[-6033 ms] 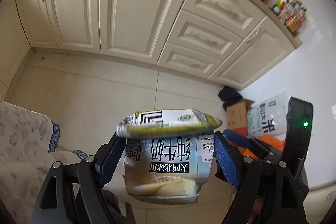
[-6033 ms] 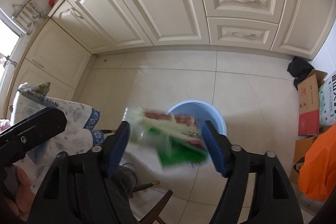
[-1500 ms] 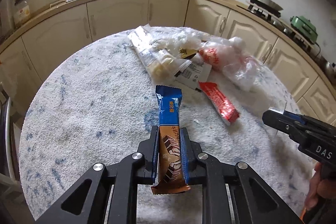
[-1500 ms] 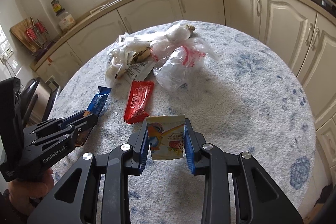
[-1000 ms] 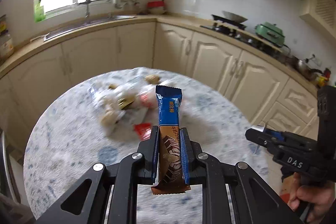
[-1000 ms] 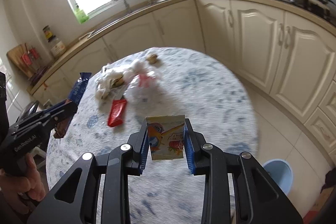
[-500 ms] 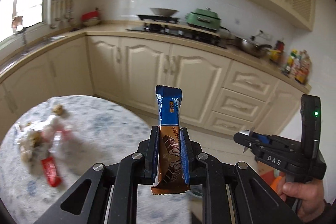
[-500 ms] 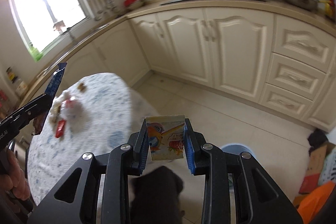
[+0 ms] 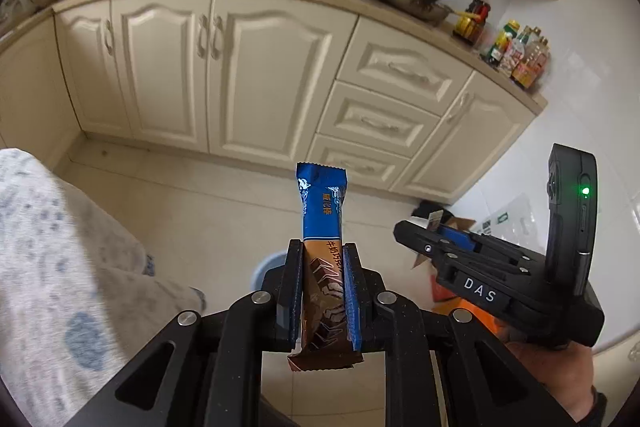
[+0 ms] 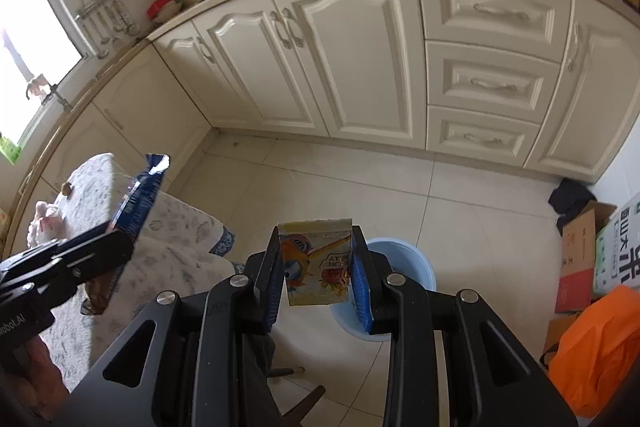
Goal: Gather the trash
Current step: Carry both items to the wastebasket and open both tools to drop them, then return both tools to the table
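Both sets of fingers are clamped shut: left gripper [image 9: 322, 291] on the bar [image 9: 323, 227], right gripper [image 10: 318, 267] on the packet [image 10: 316, 261]. The bin [image 10: 404, 267] is seen just behind the packet, lower centre, so the right looks closer.

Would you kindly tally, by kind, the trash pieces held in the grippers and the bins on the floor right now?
Blue and brown snack bar wrappers: 1, the bar wrapper clamped in the left gripper
Yellow printed packets: 1, the yellow packet clamped in the right gripper
Blue bins: 1, the blue bin on the floor
Total: 3
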Demonstrator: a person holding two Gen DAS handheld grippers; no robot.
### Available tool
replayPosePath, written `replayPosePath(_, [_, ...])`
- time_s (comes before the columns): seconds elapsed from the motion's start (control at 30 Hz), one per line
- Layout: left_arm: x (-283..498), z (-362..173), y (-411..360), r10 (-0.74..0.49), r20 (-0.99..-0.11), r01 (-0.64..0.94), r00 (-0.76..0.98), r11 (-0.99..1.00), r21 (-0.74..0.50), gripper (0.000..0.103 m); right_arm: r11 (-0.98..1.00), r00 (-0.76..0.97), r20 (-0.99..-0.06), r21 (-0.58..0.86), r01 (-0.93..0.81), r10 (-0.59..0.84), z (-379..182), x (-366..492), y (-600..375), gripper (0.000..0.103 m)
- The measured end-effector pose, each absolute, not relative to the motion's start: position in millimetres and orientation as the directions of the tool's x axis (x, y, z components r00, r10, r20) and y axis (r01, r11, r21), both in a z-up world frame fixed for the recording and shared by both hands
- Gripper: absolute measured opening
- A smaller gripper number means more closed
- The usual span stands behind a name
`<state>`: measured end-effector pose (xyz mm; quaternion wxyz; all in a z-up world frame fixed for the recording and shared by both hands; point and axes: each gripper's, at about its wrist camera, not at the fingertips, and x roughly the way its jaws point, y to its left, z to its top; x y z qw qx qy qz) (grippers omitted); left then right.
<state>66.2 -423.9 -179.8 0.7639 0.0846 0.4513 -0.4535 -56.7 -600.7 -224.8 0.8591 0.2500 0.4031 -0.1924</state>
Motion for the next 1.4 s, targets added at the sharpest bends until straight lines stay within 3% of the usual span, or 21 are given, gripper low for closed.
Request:
replayPosePath(0.37, [121.1,-231.2,-525.7,-0.539,-0.842,0.732,-0.025,0.564,-0.383,0.018,0.749,0.549,-0.831,0.306,0.588,-0.091,-273.5,-49.2,-640.0,0.031])
replayPosePath(0.43, [126.1,-244.2,-538.3,-0.512,-0.858,0.728,-0.036,0.575,-0.373,0.028,0.733,0.542,-0.836,0.315,0.603,-0.087,-282.2,-49.1,-646.4,0.032])
replayPosePath(0.5, [130.1,-247.7,-546.2,-0.485,-0.874,0.722,-0.032,0.594,-0.356,0.069,0.717,0.526,-0.846,0.315,0.622,-0.084,-290.9,-49.9,-653.1,0.048])
replayPosePath(0.57, [135.0,-248.8,-547.6,-0.483,-0.875,0.708,0.018,0.624,-0.33,0.082,0.698,0.521,-0.848,0.316,0.642,-0.095,-295.8,-54.9,-657.6,0.06])
replayPosePath(0.63, [135.0,-248.1,-547.0,-0.472,-0.881,0.705,0.042,0.639,-0.308,0.089,0.687,0.522,-0.848,0.322,0.651,-0.097,-297.3,-59.4,-658.8,0.065])
replayPosePath(0.77, [124.1,-231.1,-532.7,-0.471,-0.875,0.699,0.116,0.664,-0.265,0.094,0.664,0.518,-0.847,0.317,0.677,-0.123,-295.5,-67.2,-657.9,0.102])
replayPosePath(0.9, [100.6,-204.3,-508.5,-0.483,-0.848,0.702,0.216,0.681,-0.209,0.102,0.636,0.506,-0.848,0.304,0.709,-0.158,-289.1,-71.1,-654.7,0.103])
replayPosePath(1.4, [17.8,-100.0,-332.1,-0.553,-0.692,0.632,0.465,0.755,-0.178,0.102,0.734,0.614,-0.775,0.329,0.594,-0.149,-214.3,-43.3,-585.0,0.103])
